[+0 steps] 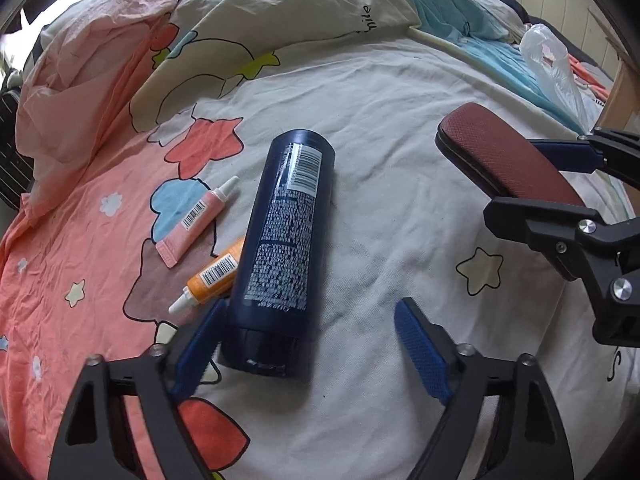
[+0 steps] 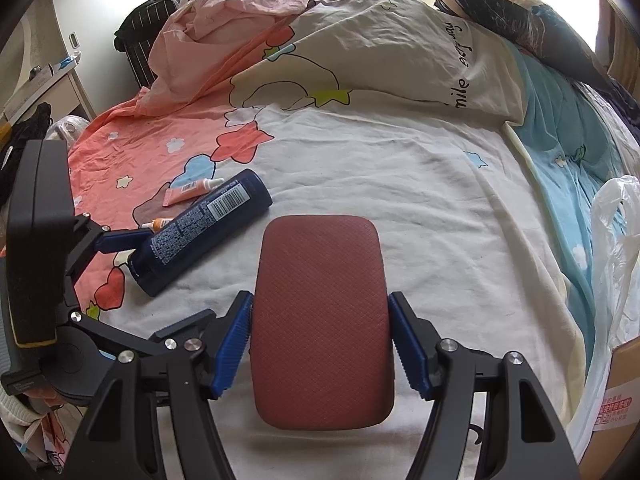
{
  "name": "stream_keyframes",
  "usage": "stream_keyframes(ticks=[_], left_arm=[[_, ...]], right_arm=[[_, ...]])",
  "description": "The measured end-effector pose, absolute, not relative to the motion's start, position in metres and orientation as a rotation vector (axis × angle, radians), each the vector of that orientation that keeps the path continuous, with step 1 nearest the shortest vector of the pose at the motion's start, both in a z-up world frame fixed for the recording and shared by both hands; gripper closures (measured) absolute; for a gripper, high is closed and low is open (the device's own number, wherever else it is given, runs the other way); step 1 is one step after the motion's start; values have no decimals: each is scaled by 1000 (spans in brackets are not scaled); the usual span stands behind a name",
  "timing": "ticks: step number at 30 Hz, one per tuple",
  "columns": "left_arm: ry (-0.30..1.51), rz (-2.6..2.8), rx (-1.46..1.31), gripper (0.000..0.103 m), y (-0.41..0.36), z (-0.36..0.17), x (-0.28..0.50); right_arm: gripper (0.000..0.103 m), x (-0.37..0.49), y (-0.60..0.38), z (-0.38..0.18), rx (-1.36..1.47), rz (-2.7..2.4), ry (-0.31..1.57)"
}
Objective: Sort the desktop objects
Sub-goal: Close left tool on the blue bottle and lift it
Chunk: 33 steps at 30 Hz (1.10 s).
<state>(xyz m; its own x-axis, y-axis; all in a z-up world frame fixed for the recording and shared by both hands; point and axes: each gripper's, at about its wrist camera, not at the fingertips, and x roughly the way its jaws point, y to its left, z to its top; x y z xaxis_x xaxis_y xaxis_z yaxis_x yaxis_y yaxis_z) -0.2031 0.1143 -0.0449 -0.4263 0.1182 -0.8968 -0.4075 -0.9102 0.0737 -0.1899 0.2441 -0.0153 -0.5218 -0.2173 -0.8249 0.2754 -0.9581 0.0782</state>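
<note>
Right wrist: claw (image 2: 320, 344) grips red case (image 2: 320, 320)

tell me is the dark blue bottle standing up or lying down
Lying down: the dark blue bottle rests lengthwise on the bedsheet, barcode label facing up, cap end nearest the camera.

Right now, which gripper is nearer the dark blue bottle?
Left. The left gripper straddles the dark blue bottle's cap end; the right gripper is off to its side, clamping the red case.

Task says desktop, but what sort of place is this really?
Most likely a bedroom: the things lie on a bed, not a desk. A cartoon-print sheet covers the surface, with a rumpled quilt and a pillow behind.
</note>
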Motion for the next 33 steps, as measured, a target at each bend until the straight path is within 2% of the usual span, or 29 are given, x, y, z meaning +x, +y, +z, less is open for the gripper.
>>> stream_keyframes(ticks=[1,14,33], left_arm=[[354,2360,-1487,57,111,-44,-204],[439,2376,-1419,58,118,-32,-188],[377,2442,-1306,59,104,10,-171]], right_arm=[[40,-190,244,-15,1352,-2515,90],[40,-188,243,-18,1351,-2515,101],[40,-185,241,-11,1319,-2527,117]])
